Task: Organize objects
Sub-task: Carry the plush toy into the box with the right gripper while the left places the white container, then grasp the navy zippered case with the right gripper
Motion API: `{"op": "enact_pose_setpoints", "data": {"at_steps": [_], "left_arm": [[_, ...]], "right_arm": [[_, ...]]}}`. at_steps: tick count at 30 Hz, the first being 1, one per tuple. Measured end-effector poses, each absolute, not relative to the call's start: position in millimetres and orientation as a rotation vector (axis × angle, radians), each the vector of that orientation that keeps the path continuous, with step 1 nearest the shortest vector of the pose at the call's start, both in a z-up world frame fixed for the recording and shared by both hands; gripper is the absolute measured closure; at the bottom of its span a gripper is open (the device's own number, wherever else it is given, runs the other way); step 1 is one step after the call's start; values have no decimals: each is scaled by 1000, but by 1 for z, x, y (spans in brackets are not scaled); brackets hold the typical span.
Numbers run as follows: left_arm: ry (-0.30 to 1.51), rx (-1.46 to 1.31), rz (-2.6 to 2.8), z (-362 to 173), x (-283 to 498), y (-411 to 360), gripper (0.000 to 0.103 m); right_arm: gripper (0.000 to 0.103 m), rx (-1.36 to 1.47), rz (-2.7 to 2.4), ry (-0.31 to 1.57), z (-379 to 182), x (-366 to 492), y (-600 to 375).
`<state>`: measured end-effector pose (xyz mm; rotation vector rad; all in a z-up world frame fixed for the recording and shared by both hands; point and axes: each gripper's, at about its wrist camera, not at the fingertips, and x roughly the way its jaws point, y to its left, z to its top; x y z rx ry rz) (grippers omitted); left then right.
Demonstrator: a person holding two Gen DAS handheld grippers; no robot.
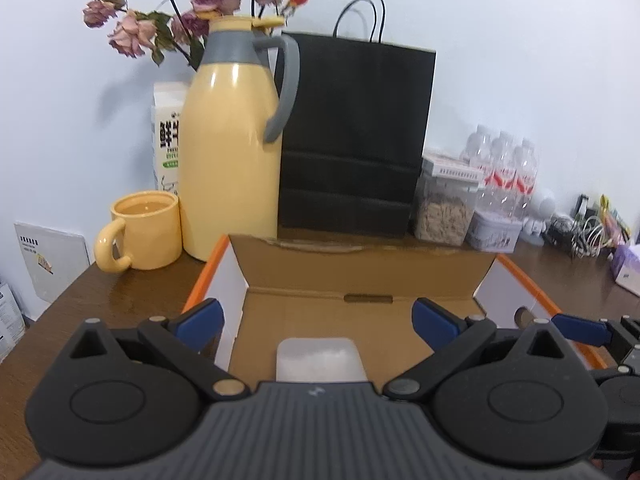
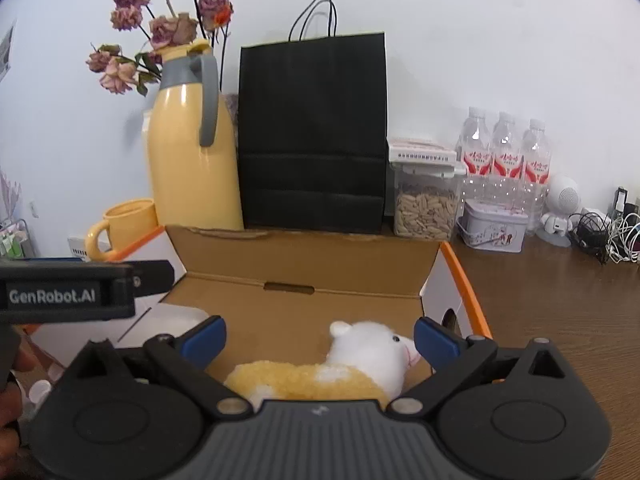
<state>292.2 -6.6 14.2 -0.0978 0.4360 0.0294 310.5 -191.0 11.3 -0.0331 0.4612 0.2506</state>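
Note:
An open cardboard box (image 1: 360, 276) with orange edges sits on the wooden table, its lid flap raised at the back. In the left wrist view a pale translucent block (image 1: 320, 358) lies on the box floor, and my left gripper (image 1: 318, 320) stands open just above it, blue pads wide apart and clear of it. In the right wrist view a white and yellow plush toy (image 2: 352, 364) lies inside the box (image 2: 304, 264). My right gripper (image 2: 320, 338) is open over it, its pads either side without pressing. The left gripper's body (image 2: 68, 292) shows at the left.
Behind the box stand a yellow thermos jug (image 1: 230, 140), a yellow mug (image 1: 140, 230), a black paper bag (image 1: 352, 132), a clear jar of seeds (image 1: 444, 208), a small tin (image 1: 496, 230) and water bottles (image 1: 504, 168). Cables (image 2: 604, 236) lie at the far right.

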Motion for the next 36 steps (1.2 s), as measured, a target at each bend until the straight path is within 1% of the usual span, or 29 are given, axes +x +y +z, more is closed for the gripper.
{"op": "enact_pose_setpoints", "data": {"at_steps": [3,10,17,27,36], "left_arm": [[407,-99,29,26,282,-6,0],[373,-89,18,43,249,1,0],[361,-92,37,49,207,23,0],[438,-58,76,30,149,61,0],[513,-57,86,-2,102,79,0]], "right_arm": [[0,-35,259,437,19,302,-191],[0,-34,274,374,39,270,-201],[0,-51,288,362,47,229,-218],[0,-100,317,413,36,169,-235],[0,-97,339,483,14,124,-242]]}}
